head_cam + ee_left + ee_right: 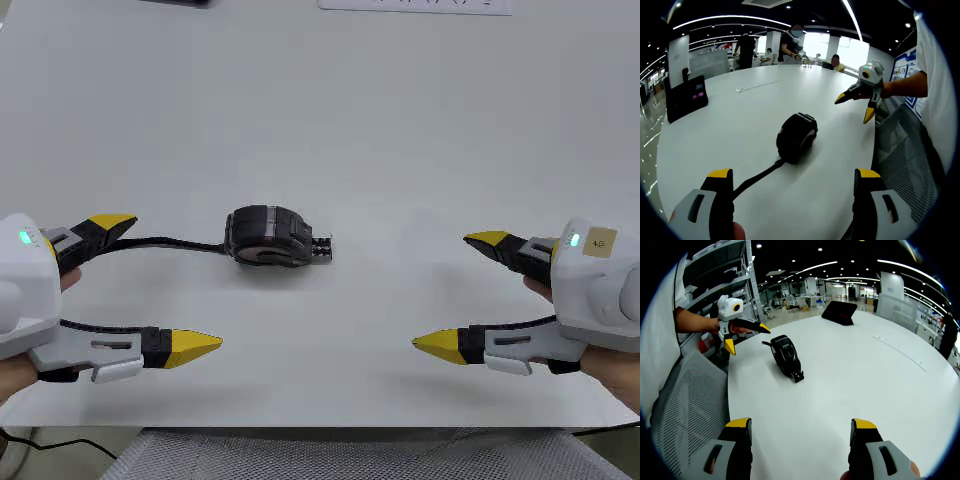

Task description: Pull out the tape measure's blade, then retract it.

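Head view is showing the tape measure (270,237) lying on its side on the white table (420,130). Its blade is looking fully wound in, with just the hook end (322,248) poking out on the side facing the right gripper (440,290). A black strap (170,243) is trailing off the opposite side of the tape measure, running towards the left gripper (178,280); whether it is touching that gripper's jaw I cannot tell.

Both grippers are hanging well apart from the tape measure, one on each side of it, with their yellow-tipped jaws spread wide and gripping nothing.

To my eye the pull-out is not yet begun, and the person is lining up for the first reach. I am guessing the next move is calling for the left gripper to close around the tape measure's case and pin it, while the right gripper is coming in low to pinch the hook end. That hook is a small target close to the table, so the jaws will be needing to narrow well before contact. The pull should then be going straight away from the case.
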Available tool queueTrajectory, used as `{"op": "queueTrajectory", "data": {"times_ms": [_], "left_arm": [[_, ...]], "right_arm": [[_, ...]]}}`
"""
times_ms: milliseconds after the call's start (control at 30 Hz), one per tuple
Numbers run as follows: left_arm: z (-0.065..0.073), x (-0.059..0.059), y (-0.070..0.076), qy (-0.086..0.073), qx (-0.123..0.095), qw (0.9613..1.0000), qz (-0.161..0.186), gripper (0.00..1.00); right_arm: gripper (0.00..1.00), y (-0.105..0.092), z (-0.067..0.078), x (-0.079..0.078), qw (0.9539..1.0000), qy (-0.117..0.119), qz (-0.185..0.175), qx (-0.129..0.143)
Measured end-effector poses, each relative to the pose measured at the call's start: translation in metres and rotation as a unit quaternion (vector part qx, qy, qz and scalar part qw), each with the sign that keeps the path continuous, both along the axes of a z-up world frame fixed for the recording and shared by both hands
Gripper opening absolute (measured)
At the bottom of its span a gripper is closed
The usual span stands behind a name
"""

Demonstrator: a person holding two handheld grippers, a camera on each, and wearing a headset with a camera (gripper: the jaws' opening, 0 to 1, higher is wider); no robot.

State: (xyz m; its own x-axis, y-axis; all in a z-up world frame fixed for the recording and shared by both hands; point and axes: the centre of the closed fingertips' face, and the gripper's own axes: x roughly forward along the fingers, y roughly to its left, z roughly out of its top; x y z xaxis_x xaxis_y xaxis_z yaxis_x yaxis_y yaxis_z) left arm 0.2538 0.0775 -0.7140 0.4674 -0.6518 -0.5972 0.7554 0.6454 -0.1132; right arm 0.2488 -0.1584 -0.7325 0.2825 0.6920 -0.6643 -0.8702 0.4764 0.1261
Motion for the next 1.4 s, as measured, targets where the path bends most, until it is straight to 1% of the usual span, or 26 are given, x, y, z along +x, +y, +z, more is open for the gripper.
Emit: {"op": "queueTrajectory", "data": {"times_ms": [167, 233, 300, 433, 467, 500, 567, 667, 700, 767, 833, 900, 1333, 1400], "left_arm": [[0.0002, 0.0001, -0.0001, 0.001, -0.001, 1.0000, 0.000, 0.99], [0.0002, 0.0002, 0.0000, 0.001, 0.000, 1.0000, 0.000, 0.99], [0.0000, 0.0005, 0.0005, 0.001, 0.000, 1.0000, 0.000, 0.99], [-0.0002, 0.0007, 0.0013, 0.002, 0.001, 1.0000, 0.002, 0.99], [-0.0001, 0.0011, 0.0018, 0.000, 0.003, 1.0000, 0.002, 0.99], [0.0009, 0.0015, 0.0016, -0.004, 0.000, 1.0000, 0.002, 0.99], [0.0008, 0.0015, 0.0019, -0.002, -0.002, 1.0000, 0.004, 0.99], [-0.0001, 0.0013, 0.0021, -0.001, 0.000, 1.0000, 0.003, 0.98], [-0.0007, 0.0006, 0.0019, 0.003, -0.002, 1.0000, 0.003, 0.97], [-0.0013, -0.0001, 0.0018, 0.006, -0.001, 1.0000, 0.003, 0.96], [-0.0013, -0.0003, 0.0019, 0.006, 0.001, 1.0000, 0.002, 0.96], [-0.0010, 0.0002, 0.0023, 0.005, 0.000, 1.0000, 0.004, 0.95], [-0.0003, 0.0030, 0.0043, 0.001, 0.003, 1.0000, 0.005, 0.96], [-0.0005, 0.0022, 0.0036, 0.004, 0.002, 1.0000, 0.004, 0.95]], "right_arm": [[0.80, 0.0000, -0.0001, 0.0007, 1.0000, -0.002, 0.000, 0.001], [0.79, 0.0009, 0.0008, -0.0001, 1.0000, 0.000, 0.002, 0.005], [0.80, 0.0009, 0.0011, 0.0007, 1.0000, -0.004, 0.000, 0.006], [0.81, 0.0008, 0.0012, -0.0003, 1.0000, -0.002, -0.001, 0.007], [0.82, 0.0005, 0.0011, -0.0001, 1.0000, -0.002, -0.002, 0.006], [0.82, 0.0009, 0.0018, 0.0001, 1.0000, -0.003, -0.001, 0.008], [0.83, 0.0003, 0.0020, 0.0009, 1.0000, -0.004, -0.004, 0.008], [0.81, -0.0007, 0.0020, 0.0015, 1.0000, -0.006, -0.004, 0.007], [0.81, -0.0006, 0.0017, 0.0009, 1.0000, -0.004, -0.004, 0.007], [0.81, -0.0010, 0.0012, 0.0010, 1.0000, -0.005, -0.005, 0.005], [0.83, -0.0016, 0.0009, 0.0023, 0.9999, -0.009, -0.008, 0.003], [0.83, -0.0016, 0.0000, 0.0017, 1.0000, -0.006, -0.007, 0.003], [0.83, -0.0009, 0.0013, 0.0026, 0.9999, -0.009, -0.007, 0.002], [0.82, -0.0006, 0.0022, 0.0020, 0.9999, -0.011, -0.007, 0.004]]}}
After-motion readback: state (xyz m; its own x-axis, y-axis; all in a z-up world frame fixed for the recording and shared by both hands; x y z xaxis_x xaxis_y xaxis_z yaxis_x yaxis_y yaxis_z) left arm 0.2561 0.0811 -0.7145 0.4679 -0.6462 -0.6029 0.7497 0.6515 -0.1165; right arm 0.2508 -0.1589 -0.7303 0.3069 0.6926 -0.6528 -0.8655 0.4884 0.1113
